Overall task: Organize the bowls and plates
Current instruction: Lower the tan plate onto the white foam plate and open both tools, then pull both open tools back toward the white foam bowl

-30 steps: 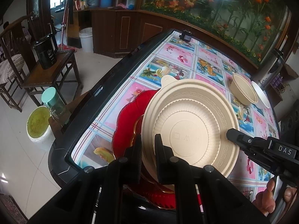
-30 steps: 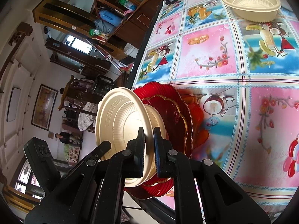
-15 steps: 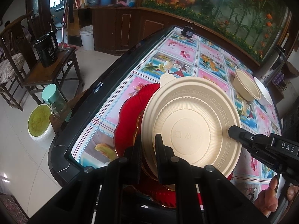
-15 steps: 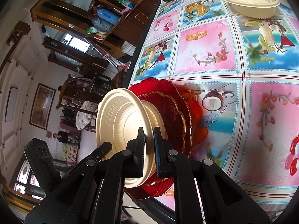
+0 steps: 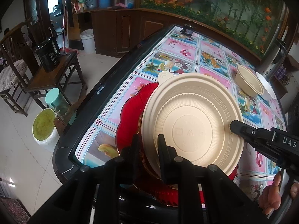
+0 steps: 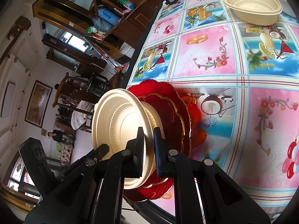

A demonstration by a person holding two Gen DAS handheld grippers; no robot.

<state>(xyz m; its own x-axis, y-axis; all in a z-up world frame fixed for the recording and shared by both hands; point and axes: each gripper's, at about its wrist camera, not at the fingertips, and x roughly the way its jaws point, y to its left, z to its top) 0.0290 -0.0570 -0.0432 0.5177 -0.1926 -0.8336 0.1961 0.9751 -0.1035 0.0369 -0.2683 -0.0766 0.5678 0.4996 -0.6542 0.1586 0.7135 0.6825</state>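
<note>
A cream plate (image 5: 192, 125) with a ribbed inside is held just above stacked red scalloped plates (image 5: 130, 115) near the table's front left corner. My left gripper (image 5: 148, 141) is shut on the cream plate's near rim. My right gripper (image 6: 148, 136) is shut on its opposite rim; the cream plate (image 6: 119, 128) shows edge-on there, with the red plates (image 6: 173, 119) under it. The right gripper's finger also shows in the left wrist view (image 5: 243, 128). A cream bowl (image 5: 248, 83) stands at the far right, also in the right wrist view (image 6: 252, 7).
The table (image 6: 205, 56) has a colourful fruit-print cloth and a black rim (image 5: 89, 108). A white plate (image 5: 266, 86) and a thermos (image 5: 274, 56) stand beyond the bowl. A small black device (image 5: 187, 30) sits at the far edge. Chairs and buckets stand on the floor at left.
Both grippers have lifted the cream plate a little and pulled back toward the near edge; more of the table's far end shows. The bowl has not moved.
</note>
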